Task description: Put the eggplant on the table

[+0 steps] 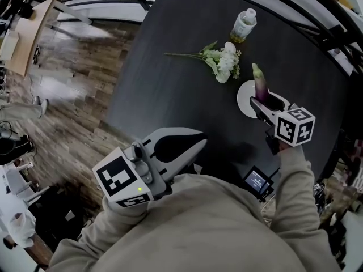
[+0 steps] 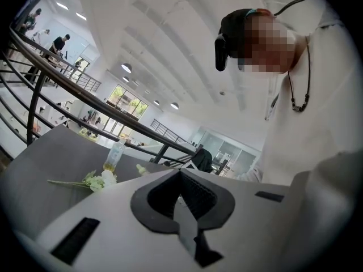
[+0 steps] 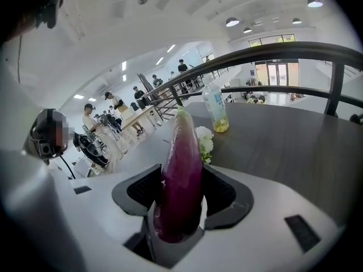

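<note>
- The glossy purple eggplant (image 3: 181,152) sits clamped between the right gripper's (image 3: 181,190) fingers, with its pale tip pointing away from them.
- It is held over a round white plate (image 1: 244,100) on the dark table (image 1: 170,78).
- The left gripper's (image 2: 181,196) fingers are together and empty.

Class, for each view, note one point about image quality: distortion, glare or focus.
Head view: fisheye bows the edges of the dark table; glare streaks the wood floor. Left gripper view: railing curves, corners black out. Right gripper view: eggplant sharp up close, ceiling lights flare white.
</note>
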`<state>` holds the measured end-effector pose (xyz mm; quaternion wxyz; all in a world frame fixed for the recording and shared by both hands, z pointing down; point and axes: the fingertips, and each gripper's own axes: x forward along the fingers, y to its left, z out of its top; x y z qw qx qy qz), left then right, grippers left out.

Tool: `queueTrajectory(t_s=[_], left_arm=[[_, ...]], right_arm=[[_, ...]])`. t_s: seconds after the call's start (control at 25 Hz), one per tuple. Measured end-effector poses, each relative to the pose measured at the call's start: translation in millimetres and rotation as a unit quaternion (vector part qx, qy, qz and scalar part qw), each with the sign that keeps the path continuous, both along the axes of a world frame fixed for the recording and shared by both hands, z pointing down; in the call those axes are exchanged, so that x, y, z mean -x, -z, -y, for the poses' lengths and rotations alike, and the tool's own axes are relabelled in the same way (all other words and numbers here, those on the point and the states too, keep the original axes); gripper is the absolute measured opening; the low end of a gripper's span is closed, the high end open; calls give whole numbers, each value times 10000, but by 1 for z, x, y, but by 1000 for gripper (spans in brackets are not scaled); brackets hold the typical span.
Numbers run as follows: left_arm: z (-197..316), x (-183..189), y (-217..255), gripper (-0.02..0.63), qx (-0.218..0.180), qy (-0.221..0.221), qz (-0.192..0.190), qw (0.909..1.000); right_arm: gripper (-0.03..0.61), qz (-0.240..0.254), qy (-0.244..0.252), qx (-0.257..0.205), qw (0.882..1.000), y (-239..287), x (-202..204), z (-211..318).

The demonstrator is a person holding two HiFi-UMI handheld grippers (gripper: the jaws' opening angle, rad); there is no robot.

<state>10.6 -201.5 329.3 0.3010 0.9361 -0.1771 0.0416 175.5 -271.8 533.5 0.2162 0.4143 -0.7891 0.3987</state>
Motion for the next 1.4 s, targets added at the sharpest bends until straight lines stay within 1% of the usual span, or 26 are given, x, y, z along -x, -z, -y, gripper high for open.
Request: queueTrajectory(t_s=[0.4, 0.6, 0.76, 1.0, 1.16, 1.4], left_arm=[[-10, 2, -11, 5, 166, 86, 41, 9998], [-12, 4, -15, 5, 218, 113, 87, 9997], [-15, 5, -19, 5, 268, 101, 122, 9995], [-21, 4, -25, 5, 210, -30, 358, 9991], [-27, 6, -27, 5, 295, -67, 346, 9989], [-32, 9, -36, 5, 433, -87, 408, 9982]], right_arm=[[232, -283, 36, 419, 9987, -43, -11, -9], [232, -459, 112, 545, 9974, -61, -14, -13], [232, -529, 81, 648, 9965, -74, -20, -13], [232, -741, 94, 791, 9941, -90, -27, -19], [233, -840, 49, 789, 9933, -95, -29, -22], [233, -1196, -2, 798, 9896, -108, -38, -22]])
